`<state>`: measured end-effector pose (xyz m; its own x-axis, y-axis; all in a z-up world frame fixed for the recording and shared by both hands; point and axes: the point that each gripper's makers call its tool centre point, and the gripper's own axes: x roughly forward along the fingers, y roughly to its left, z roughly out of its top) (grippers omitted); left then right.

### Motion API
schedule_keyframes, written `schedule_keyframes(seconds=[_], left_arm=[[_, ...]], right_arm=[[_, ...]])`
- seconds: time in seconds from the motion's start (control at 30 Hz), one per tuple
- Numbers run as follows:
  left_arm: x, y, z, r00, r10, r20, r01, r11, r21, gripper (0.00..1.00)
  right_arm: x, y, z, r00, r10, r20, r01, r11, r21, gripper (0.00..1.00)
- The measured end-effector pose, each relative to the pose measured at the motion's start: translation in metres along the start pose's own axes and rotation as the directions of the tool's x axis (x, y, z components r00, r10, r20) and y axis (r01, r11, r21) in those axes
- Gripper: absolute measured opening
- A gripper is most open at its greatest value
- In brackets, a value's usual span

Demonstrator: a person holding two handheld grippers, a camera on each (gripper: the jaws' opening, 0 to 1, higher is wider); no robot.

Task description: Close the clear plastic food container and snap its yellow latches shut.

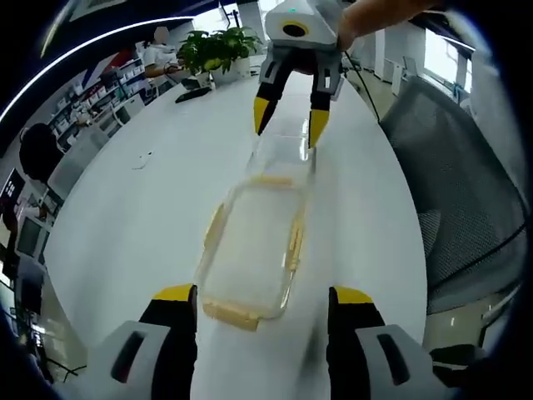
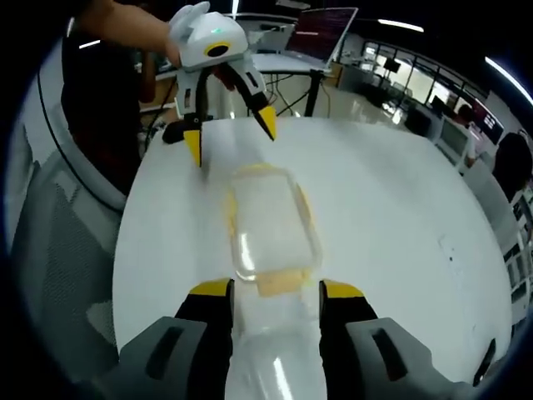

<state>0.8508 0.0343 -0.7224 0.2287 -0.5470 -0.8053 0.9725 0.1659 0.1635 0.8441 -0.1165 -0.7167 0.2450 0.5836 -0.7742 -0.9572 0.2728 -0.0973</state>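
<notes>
Currently, container (image 1: 254, 250): centre of left gripper view, on white table (image 1: 125, 208), yellow latches (image 1: 229, 314) at its ends.
Left gripper (image 1: 262, 300): fingers wide, flanking container's near end.
Right gripper (image 2: 275, 292): fingers wide, straddling clear plastic at lower centre.

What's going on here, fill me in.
A person holds a tool in each hand over a clear plastic food container on a white table. The left tool sits open at one short end of it, the right tool open at the opposite end. The lid lies on the container; whether its yellow latches are snapped is unclear.
</notes>
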Motion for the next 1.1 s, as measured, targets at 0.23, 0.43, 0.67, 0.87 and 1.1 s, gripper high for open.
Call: schedule_keyframes(seconds=[0.23, 0.43, 0.67, 0.87, 1.1], left_arm=[[-0.009, -0.001, -0.006, 1.0, -0.004, -0.002, 0.004, 1.0, -0.007, 0.59], [-0.013, 0.001, -0.006, 1.0, -0.028, 0.008, 0.027, 0.999, 0.024, 0.59], [-0.015, 0.017, -0.013, 1.0, -0.017, 0.002, 0.016, 1.0, 0.025, 0.59], [-0.012, 0.025, -0.013, 1.0, -0.003, 0.003, 0.003, 1.0, -0.013, 0.59], [-0.01, 0.032, -0.01, 1.0, -0.005, 0.004, 0.005, 1.0, 0.002, 0.6]], right_arm=[[0.004, 0.004, 0.007, 1.0, 0.002, 0.014, -0.003, 1.0, 0.031, 0.37], [0.011, 0.006, 0.016, 1.0, -0.008, 0.025, 0.007, 0.999, 0.044, 0.37], [0.015, -0.01, 0.011, 0.996, -0.024, -0.082, 0.025, 1.0, 0.01, 0.39], [0.01, -0.034, 0.047, 0.999, -0.043, -0.009, 0.043, 0.999, -0.005, 0.4], [0.017, -0.04, 0.045, 0.999, -0.029, -0.04, 0.027, 0.998, -0.051, 0.41]])
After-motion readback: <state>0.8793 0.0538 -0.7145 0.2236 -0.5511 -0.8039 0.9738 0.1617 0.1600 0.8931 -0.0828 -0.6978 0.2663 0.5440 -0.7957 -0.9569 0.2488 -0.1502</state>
